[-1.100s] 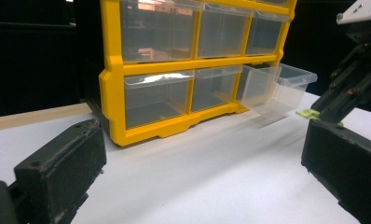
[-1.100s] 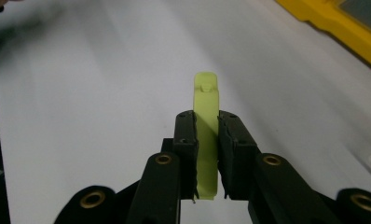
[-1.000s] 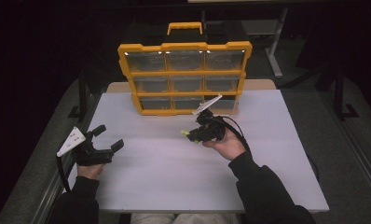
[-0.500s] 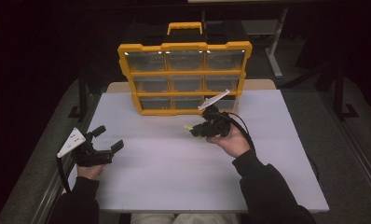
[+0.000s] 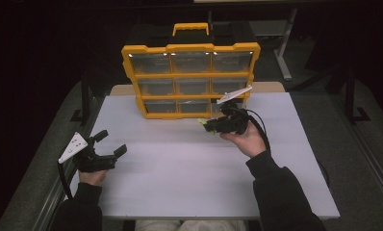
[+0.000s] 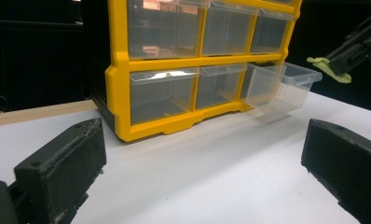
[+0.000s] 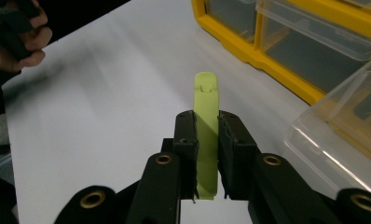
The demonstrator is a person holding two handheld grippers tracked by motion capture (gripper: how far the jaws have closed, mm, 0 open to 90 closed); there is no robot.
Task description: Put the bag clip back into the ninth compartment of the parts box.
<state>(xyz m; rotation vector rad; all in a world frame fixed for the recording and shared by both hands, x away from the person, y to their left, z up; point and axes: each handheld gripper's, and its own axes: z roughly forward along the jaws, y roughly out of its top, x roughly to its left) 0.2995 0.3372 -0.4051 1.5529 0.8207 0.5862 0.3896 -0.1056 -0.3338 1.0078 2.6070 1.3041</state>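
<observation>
Right gripper [image 7: 206, 154] pinches green clip [image 7: 206, 116] near open drawer [image 6: 281, 86]; slanted clip may snag the rim. Left gripper [image 6: 202, 186] gapes wide, empty.

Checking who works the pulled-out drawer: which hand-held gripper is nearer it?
Right. The right hand-held gripper hovers just in front of the open drawer; the left hand-held gripper rests far off at the table's left edge.

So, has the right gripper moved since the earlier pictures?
Yes. In the high view the right gripper, shut on a green clip, has moved up the picture and slightly right, closer to the yellow drawer cabinet, near its bottom right drawer.
</observation>
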